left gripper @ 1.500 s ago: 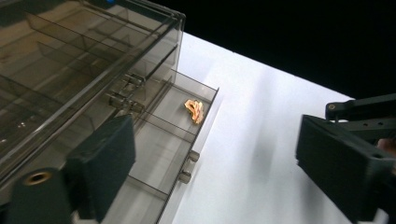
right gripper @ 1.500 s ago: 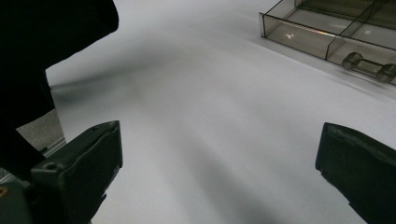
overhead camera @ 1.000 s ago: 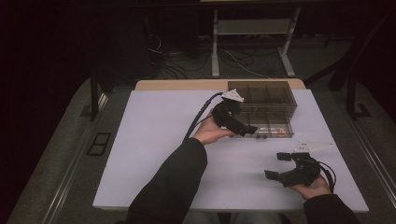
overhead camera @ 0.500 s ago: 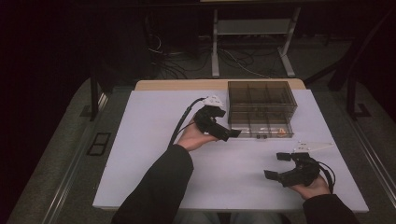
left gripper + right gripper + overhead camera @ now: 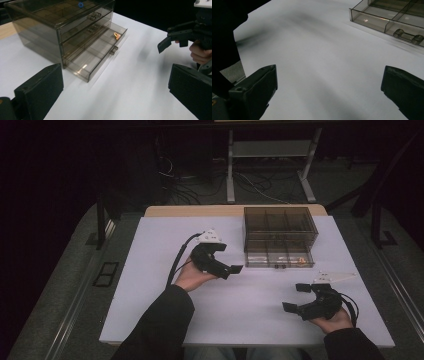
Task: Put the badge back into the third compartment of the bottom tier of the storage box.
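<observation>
1. In the high view, the drawer cabinet point(image 5: 280, 236) is seen standing at the far right of the bench point(image 5: 150, 270), its bottom drawer point(image 5: 278, 260) pulled out.
2. In the left gripper view, a small orange item point(image 5: 116, 35) is shown lying in that drawer's far corner.
3. The left gripper point(image 5: 231, 270) is held just left of the drawer, jaws released and empty.
4. The right gripper point(image 5: 296, 297) is kept near the front edge, jaws spread wide and empty.
5. Bare bench is left between both grippers.
</observation>
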Available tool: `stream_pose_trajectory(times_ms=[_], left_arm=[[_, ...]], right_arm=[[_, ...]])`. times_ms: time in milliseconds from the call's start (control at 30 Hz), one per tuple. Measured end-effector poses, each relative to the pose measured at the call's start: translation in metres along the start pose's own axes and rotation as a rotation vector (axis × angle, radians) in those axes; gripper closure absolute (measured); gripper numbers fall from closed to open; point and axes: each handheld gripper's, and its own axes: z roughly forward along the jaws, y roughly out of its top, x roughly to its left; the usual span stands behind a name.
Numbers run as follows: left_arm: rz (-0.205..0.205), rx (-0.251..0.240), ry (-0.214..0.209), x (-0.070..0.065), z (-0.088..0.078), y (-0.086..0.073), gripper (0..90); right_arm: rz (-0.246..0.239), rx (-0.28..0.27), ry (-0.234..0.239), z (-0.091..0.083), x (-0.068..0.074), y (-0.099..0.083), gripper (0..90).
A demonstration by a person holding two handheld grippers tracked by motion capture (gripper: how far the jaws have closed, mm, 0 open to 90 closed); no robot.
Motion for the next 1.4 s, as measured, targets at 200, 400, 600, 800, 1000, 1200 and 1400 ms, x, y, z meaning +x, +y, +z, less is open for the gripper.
stream_pose_trajectory(times_ms=[200,400,600,800,1000,1200,1400], left_arm=[[-0.009,-0.018,0.023,-0.003,-0.013,-0.010,0.0],[-0.015,-0.035,0.040,-0.004,-0.024,-0.019,0.0],[-0.014,-0.032,0.058,-0.006,-0.036,-0.028,0.0],[-0.027,-0.040,0.078,-0.007,-0.049,-0.038,0.0],[-0.034,-0.037,0.096,-0.009,-0.060,-0.047,0.0],[-0.046,-0.042,0.111,-0.011,-0.071,-0.058,0.0],[-0.067,-0.031,0.130,-0.012,-0.082,-0.074,0.0]], right_arm=[[-0.004,0.006,-0.003,0.000,0.000,0.000,0.0],[-0.008,0.002,-0.007,0.001,0.000,0.000,0.1],[-0.011,0.006,-0.007,0.001,-0.001,0.000,0.1],[-0.006,0.002,-0.010,0.001,-0.001,0.000,0.1],[-0.005,0.002,-0.011,0.002,-0.001,0.000,0.0],[-0.005,0.002,-0.012,0.002,-0.001,0.000,0.1],[-0.005,-0.001,-0.014,0.001,-0.001,0.000,0.0]])
